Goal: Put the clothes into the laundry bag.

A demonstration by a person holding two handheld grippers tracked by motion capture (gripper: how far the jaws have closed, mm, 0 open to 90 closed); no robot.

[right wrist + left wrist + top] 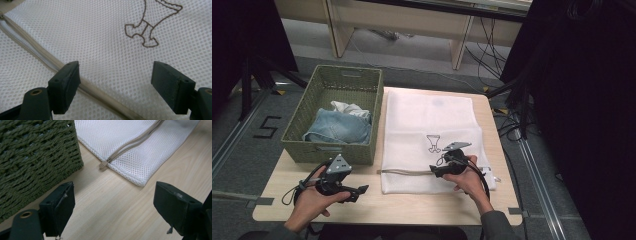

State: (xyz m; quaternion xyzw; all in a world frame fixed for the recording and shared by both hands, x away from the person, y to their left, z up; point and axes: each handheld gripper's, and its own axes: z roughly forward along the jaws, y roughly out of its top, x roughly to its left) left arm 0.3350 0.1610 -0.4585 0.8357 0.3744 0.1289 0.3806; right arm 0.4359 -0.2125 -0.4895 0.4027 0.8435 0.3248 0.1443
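Mesh bag (427, 131) flat beneath the gaping right tool (435, 170), zipper (50, 63) underneath.

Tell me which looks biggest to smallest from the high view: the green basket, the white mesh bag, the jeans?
1. White mesh bag: covers the most table.
2. Green basket: somewhat smaller.
3. Jeans: smallest, folded inside the basket, partly hidden.

A pale wooden table (412, 205) fills the lower middle of the high view. On it, at the left, stands a green woven basket (307, 145); just beside it, at centre and right, a white mesh bag (427, 120) lies flat, its zipper (412, 172) running along the near edge.
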